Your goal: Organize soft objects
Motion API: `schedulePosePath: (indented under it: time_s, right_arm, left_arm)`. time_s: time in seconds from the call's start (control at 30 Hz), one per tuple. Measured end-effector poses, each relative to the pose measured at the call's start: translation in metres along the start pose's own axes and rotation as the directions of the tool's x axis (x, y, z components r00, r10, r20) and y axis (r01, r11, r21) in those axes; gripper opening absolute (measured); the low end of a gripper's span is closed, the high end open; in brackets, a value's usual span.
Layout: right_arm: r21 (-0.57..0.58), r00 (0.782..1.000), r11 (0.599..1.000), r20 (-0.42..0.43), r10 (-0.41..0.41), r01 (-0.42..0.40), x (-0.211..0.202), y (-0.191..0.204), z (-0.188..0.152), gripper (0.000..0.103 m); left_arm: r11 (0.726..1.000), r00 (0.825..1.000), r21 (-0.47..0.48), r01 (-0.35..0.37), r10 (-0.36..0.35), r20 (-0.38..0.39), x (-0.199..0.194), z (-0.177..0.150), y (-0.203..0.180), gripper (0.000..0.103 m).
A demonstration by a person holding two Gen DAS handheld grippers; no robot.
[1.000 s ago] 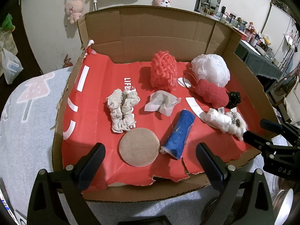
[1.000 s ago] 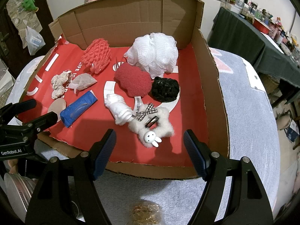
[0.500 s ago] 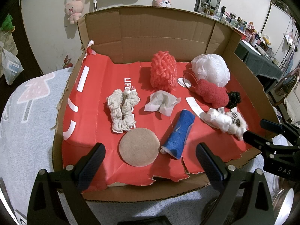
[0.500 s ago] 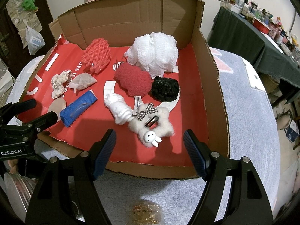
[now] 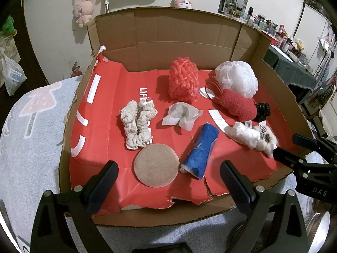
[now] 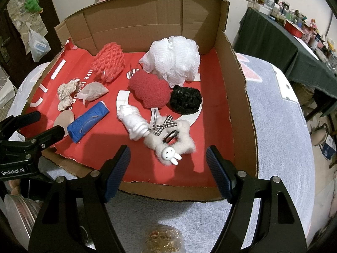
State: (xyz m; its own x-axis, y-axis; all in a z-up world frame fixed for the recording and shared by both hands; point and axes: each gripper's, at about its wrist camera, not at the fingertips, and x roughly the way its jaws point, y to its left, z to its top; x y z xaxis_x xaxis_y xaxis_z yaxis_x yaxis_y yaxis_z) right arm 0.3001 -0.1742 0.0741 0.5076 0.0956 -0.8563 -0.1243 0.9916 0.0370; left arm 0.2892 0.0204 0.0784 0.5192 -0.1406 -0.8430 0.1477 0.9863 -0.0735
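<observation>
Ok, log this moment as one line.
left gripper: open, empty | right gripper: open, empty | soft items in brown cardboard box: untouched

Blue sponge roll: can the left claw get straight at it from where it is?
Probably yes. The left claw is open with the blue sponge roll just ahead; only the round tan pad lies close beside it.

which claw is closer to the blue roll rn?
Left. The left claw hangs open at the box's near edge, with the blue roll just beyond its fingertips. The right claw, also open, sits further along that edge, facing the white bunny scrunchie.
</observation>
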Motion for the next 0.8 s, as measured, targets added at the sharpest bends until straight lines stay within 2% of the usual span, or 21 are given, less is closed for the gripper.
schedulePosePath:
  time_s: [0.53, 0.8]
  right_arm:
    - [-0.005, 1.0, 1.0, 0.0, -0.006, 0.006, 0.001, 0.001, 0.0, 0.074]
    - [-0.002, 0.999, 1.0, 0.034, -0.005, 0.005, -0.01, -0.002, 0.001, 0.074]
  left_arm:
    - [1.0, 1.0, -0.013, 0.004, -0.004, 0.001, 0.0, 0.0, 0.002, 0.099]
    - [0.999, 0.995, 0.015, -0.05, 0.049, 0.084, -0.023, 0.002, 0.001, 0.103]
